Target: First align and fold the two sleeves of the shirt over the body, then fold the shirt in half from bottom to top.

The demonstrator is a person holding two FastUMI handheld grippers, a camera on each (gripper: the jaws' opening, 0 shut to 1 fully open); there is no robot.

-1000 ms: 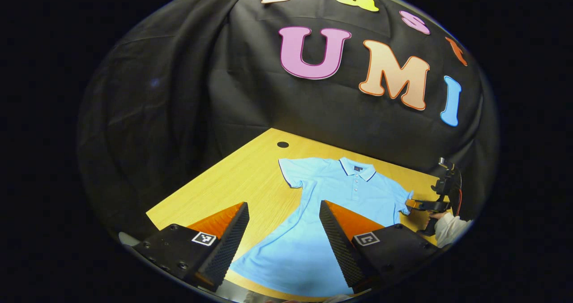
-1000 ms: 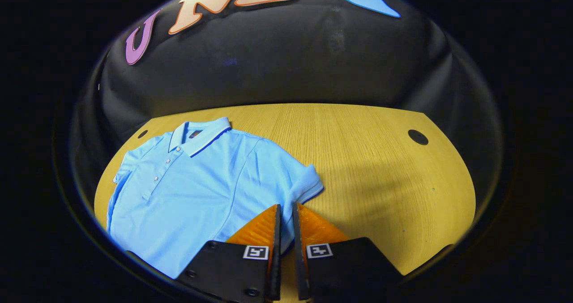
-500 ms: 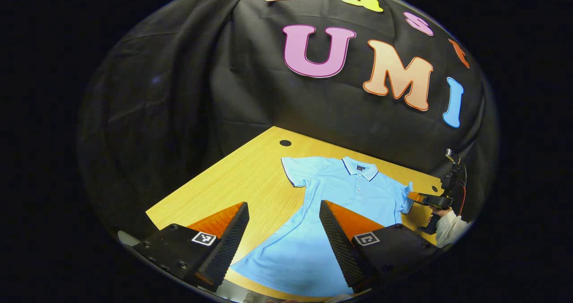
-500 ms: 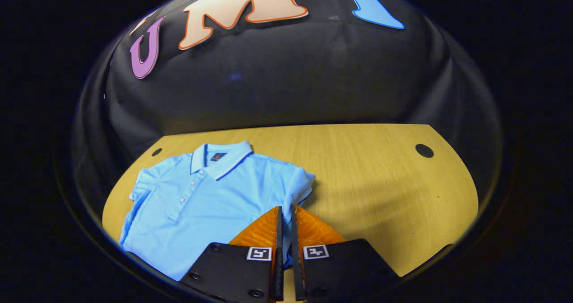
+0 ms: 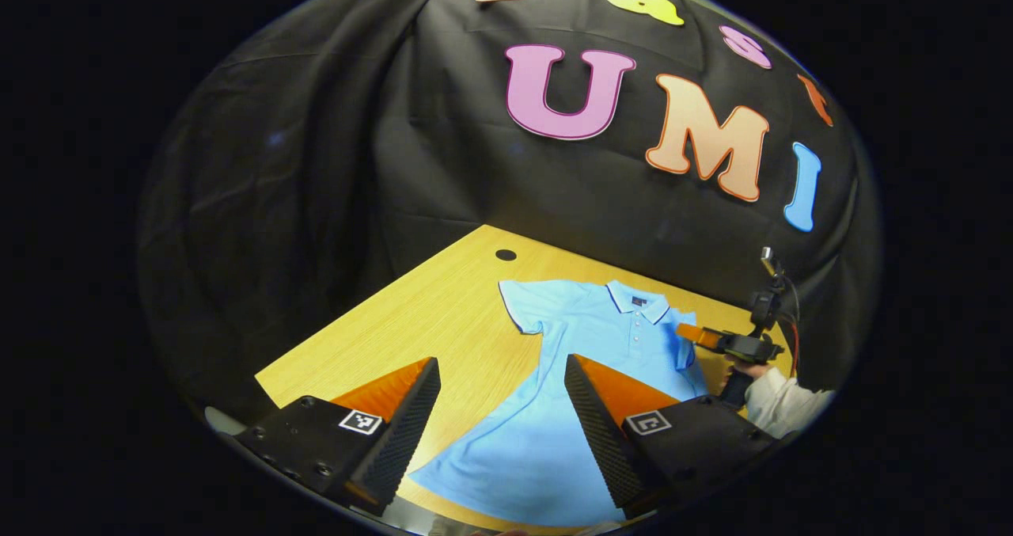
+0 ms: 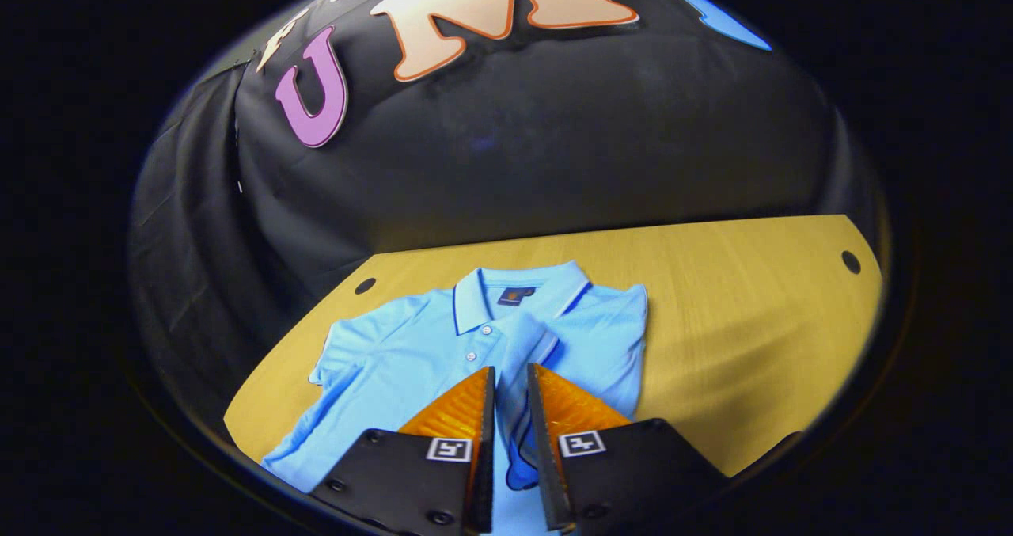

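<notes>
A: Carrying the right sleeve (image 6: 529, 344) inward, the right gripper (image 6: 507, 385) is now hanging over the chest of the blue shirt (image 6: 396, 354), its fingers pinched together on the sleeve's cuff. A second ago that sleeve was lying spread out flat on the wooden table (image 6: 736, 298); half a second ago it was bunching at the shirt's side.

B: And the other hand?

A: The left gripper (image 5: 502, 409) is holding low near the hem, fingers wide apart with nothing between them, and it is barely moving across the three moments. From its view, the right gripper (image 5: 690, 334) is showing farther off, reaching in over the shirt's shoulder, a person's sleeve (image 5: 779, 405) behind it.

B: Where is the shirt lying?

A: Face up on the table, collar (image 6: 518, 292) toward the booth wall, body flat. The left sleeve (image 5: 518, 306) is sticking out, unfolded.

B: Meaning for the job?

A: The right sleeve fold is looking nearly made but not yet laid down and released; the left sleeve and the bottom-to-top fold are, judging by this, remaining.
</notes>
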